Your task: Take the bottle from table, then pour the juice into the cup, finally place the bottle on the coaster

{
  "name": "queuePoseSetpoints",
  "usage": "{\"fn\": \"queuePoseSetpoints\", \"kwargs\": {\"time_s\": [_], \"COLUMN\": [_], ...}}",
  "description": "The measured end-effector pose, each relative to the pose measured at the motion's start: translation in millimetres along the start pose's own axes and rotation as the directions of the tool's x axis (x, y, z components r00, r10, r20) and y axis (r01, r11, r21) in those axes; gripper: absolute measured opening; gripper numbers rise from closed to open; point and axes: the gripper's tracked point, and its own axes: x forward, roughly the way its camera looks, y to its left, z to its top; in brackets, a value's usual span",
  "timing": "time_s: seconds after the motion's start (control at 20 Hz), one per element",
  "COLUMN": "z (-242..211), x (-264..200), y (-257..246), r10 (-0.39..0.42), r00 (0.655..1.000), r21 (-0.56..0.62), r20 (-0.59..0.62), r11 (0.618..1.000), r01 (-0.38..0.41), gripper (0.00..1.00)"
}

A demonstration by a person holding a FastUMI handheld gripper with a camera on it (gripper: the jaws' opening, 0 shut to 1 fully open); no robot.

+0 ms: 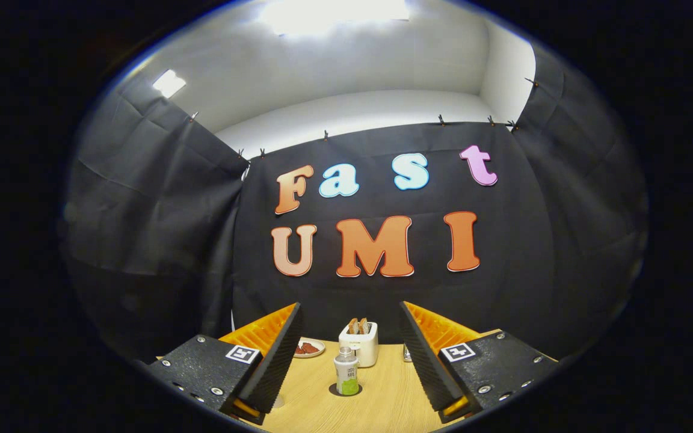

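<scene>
I judge either the take is not yet begun or the placing is done, my gripper (349, 355) spread wide and empty, the small green-labelled plastic bottle (346, 373) upright on the dark round coaster (332, 391) ahead between my fingers, so any grasp means advancing squarely first.

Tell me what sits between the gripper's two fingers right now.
In the gripper view, the gripper is open, and the bottle stands upright on the dark coaster in the gap between its fingers. Beyond the bottle stands a white toaster; otherwise bare wooden table.
</scene>
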Motion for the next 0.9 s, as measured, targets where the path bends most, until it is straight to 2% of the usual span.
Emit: {"fn": "queuePoseSetpoints", "kwargs": {"time_s": [0.3,0.9], "z": [4,0], "x": [8,10], "y": [11,27], "r10": [0.007,0.052], "r00": [1.0,0.998], "r21": [-0.061,-0.052], "r20": [0.027,0.035], "r11": [0.998,0.997], "r01": [-0.005,-0.05], "gripper": [0.94,0.95]}}
